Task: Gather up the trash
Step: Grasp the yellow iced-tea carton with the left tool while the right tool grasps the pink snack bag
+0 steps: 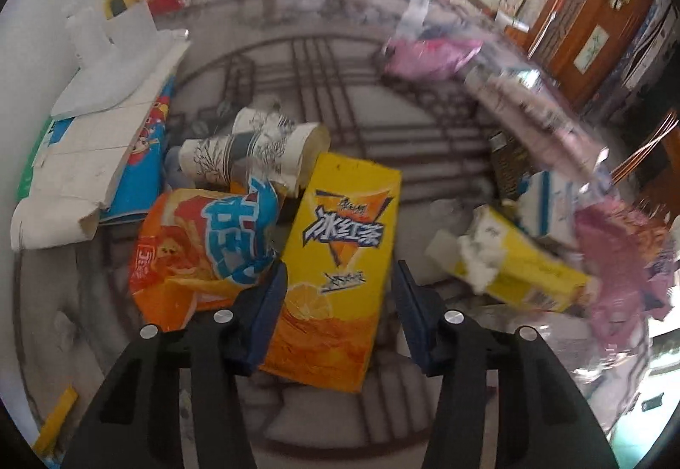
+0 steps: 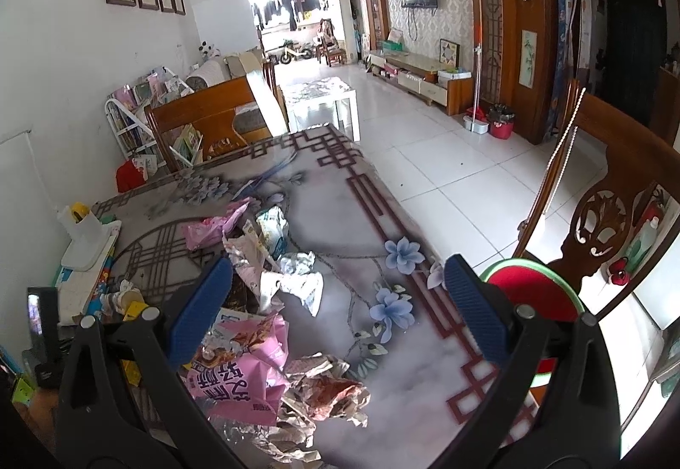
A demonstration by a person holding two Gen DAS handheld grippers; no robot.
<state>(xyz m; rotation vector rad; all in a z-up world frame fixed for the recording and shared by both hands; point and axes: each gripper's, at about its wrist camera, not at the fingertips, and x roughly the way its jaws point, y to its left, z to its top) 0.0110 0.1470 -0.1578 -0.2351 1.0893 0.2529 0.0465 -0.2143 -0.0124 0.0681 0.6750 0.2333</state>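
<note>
Living rm w/ white tile floor (image 2: 425, 154); patterned table (image 2: 340, 214) littered w/ wrappers. Left gripper (image 1: 338, 277) straddles yellow tea carton (image 1: 335, 256), pads not pressing. Right gripper (image 2: 335, 307) wide open, empty, above pink wrapper (image 2: 250, 375).

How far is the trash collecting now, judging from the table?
Nothing looks collected yet: the table is covered with litter. In hand: the left gripper straddles the yellow tea carton, left pad touching, right pad apart. The right gripper hangs open, empty. Left: paper cups, orange snack bag, pink wrapper, crumpled paper.
</note>
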